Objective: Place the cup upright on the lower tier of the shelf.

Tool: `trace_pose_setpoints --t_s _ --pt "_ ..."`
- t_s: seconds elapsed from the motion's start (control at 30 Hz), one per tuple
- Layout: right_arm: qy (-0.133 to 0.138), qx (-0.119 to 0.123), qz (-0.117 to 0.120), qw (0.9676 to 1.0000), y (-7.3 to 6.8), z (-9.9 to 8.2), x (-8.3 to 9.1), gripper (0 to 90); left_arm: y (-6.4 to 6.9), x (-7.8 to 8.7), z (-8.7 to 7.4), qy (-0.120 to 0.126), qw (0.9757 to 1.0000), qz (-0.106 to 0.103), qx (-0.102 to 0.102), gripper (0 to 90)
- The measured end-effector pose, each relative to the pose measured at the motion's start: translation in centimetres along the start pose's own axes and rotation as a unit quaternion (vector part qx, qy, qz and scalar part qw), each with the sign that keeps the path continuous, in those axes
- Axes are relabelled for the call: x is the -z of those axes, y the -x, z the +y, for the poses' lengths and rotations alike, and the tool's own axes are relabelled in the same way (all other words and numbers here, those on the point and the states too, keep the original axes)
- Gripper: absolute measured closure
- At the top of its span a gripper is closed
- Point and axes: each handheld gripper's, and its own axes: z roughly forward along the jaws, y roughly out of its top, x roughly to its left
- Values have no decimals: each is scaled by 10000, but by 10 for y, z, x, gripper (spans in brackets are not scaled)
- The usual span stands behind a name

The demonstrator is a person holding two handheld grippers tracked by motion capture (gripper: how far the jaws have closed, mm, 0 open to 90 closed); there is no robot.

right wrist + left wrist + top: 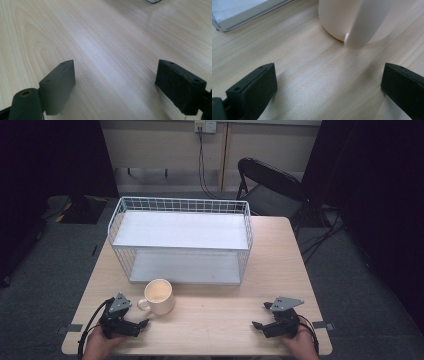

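A cream ceramic mug [159,296] stood upright on the desk [220,320], near the front edge and left of the middle, just in front of the white wire two-level rack [181,240]. Its handle [143,305] pointed toward the front left corner, probably so that the left gripper [144,324] could reach it easily. The left gripper rested low beside this handle with its jaws wide apart and nothing between them. In the left gripper view the handle [364,25] was just ahead of the open jaws, so the grasp seemed to be prepared but not yet made. The right gripper [261,316] lay near the front right corner, well apart from the mug, also spread open and empty over bare wood; it appeared to wait. No brand, label or writing could be read on the mug or the rack.
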Motion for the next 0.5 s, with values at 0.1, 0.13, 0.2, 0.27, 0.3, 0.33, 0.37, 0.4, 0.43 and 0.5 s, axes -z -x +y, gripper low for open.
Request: trace_pose_setpoints --t_s 0.1,0.13,0.2,0.27,0.3,0.33,0.37,0.4,0.43,0.5 --pt "-3 7 3 10000 0 0 0 154 0 0 0 5 10000 0 2 0" --pt "0 -1 0 10000 0 0 0 154 0 0 0 -1 10000 -4 1 0" --pt "-3 6 3 10000 0 0 0 154 0 0 1 -28 10000 -4 0 1" --pt "0 0 0 10000 0 0 0 154 0 2 2 -87 10000 15 -7 17" --pt "0 0 0 10000 0 0 0 154 -1 3 2 -81 10000 6 4 40" --pt "1 -3 0 10000 0 0 0 154 -1 5 2 -44 10000 -16 -21 77" --pt "1 -3 0 10000 0 0 0 154 -1 5 2 -44 10000 -16 -21 131" --pt "1 -2 1 10000 0 0 0 154 -1 7 2 -38 10000 -63 -42 181" --pt "1 -2 1 10000 0 0 0 154 -1 7 2 -38 10000 -63 -42 181" --pt "0 -2 0 10000 0 0 0 154 1 8 3 -100 9999 -88 -99 179"
